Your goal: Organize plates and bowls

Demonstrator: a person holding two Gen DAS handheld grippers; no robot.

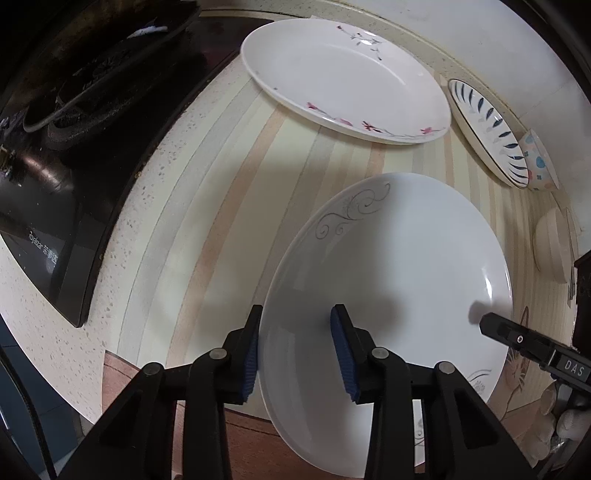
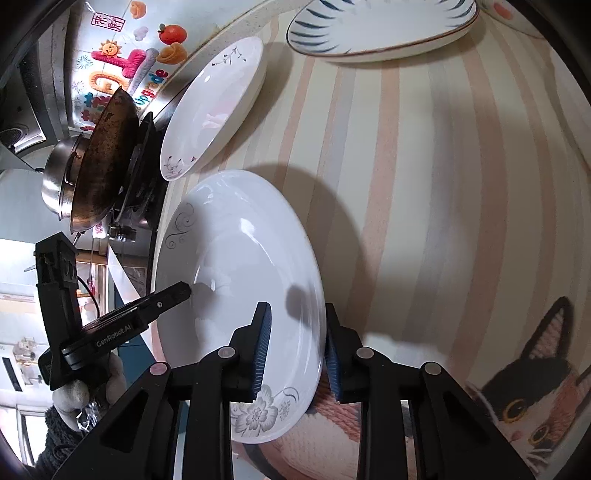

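Note:
A white plate with grey swirls and flowers [image 1: 388, 266] [image 2: 240, 266] hangs tilted above the striped mat, casting a wide shadow. My left gripper [image 1: 299, 350] is shut on its near rim, one pad on the inside and one outside. My right gripper [image 2: 295, 350] is shut on the opposite rim in the same way. Its upper finger [image 1: 495, 328] shows at the plate's right edge in the left wrist view. The left gripper's upper finger [image 2: 177, 293] rests on the plate's inside in the right wrist view.
A pink-flower plate [image 1: 343, 77] [image 2: 214, 107] lies farther back on the mat. A blue-leaf plate [image 1: 484, 125] [image 2: 380, 26], a dotted bowl [image 1: 539, 162] and a beige bowl [image 1: 550, 243] sit along the right. A stove [image 1: 74, 110] with a wok [image 2: 103, 155] borders the left.

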